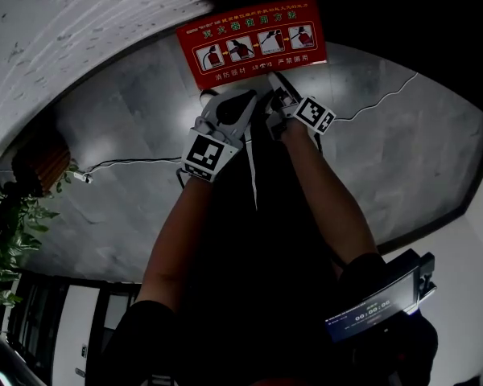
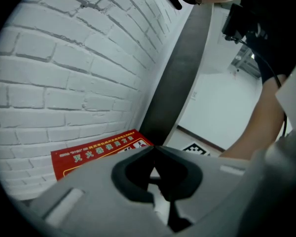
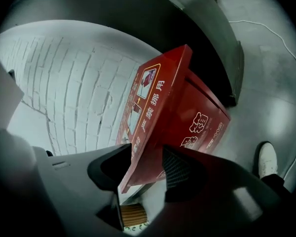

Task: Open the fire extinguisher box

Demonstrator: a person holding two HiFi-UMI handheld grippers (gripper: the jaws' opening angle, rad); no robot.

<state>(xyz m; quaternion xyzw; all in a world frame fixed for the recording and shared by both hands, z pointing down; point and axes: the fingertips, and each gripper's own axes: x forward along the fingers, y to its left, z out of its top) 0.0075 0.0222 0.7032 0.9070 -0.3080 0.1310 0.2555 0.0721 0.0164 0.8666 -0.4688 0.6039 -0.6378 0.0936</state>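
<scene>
The red fire extinguisher box stands against a white brick wall. Its lid carries white pictograms and print, and the head view looks down on it. In the right gripper view the lid stands raised off the box front. My right gripper is open, with the lid's lower edge between its jaws and a gap at the right pad. In the head view it sits just below the lid. My left gripper is beside it, its tips closed together over the lid.
A white brick wall backs the box, and a dark pillar rises beside it. A white cable runs over the grey floor. A leafy plant stands at the left. A shoe is on the floor.
</scene>
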